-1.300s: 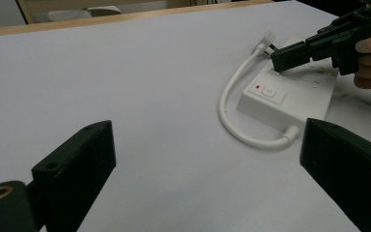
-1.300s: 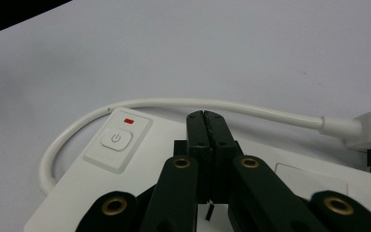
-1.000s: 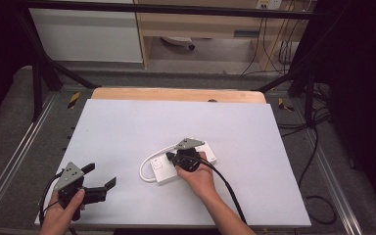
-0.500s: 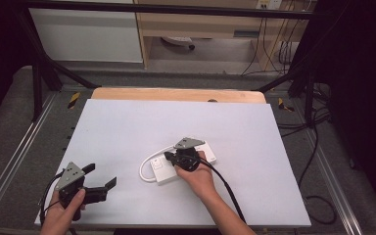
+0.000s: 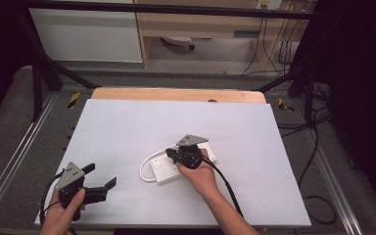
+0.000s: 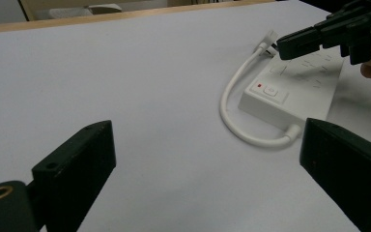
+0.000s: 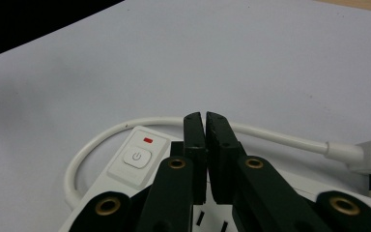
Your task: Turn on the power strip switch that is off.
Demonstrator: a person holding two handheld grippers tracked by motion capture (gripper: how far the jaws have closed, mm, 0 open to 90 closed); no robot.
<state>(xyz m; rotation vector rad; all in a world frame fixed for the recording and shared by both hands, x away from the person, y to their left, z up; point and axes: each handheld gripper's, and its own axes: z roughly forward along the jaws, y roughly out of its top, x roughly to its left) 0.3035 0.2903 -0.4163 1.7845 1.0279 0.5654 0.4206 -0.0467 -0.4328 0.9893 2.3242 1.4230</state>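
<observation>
Nearest the person, the left gripper (image 5: 98,188) hovers low over the front left corner of the white table (image 5: 127,127) with its jaws spread wide and nothing between them, well apart from the work. Farther in, near the middle of the table, lies a white power strip (image 5: 164,169) with its short cord (image 5: 144,169) looped round its left end and back along its far side. The right gripper (image 5: 174,155) sits over the strip with its jaws pressed together and holding nothing, the tips poised above the top face just beside the power button (image 7: 135,157), which sits next to a small red light (image 7: 148,140). The step in hand looks like pressing that switch with the closed tips. To do it well, the tips should shift a little toward the button, come straight down on its centre rather than its edge, and push gently so the light strip does not slide or tip. The idle left gripper could steady the far end if it skids. Beyond the strip, the plug (image 7: 362,152) rests at the cord's end against the strip's far edge.
</observation>
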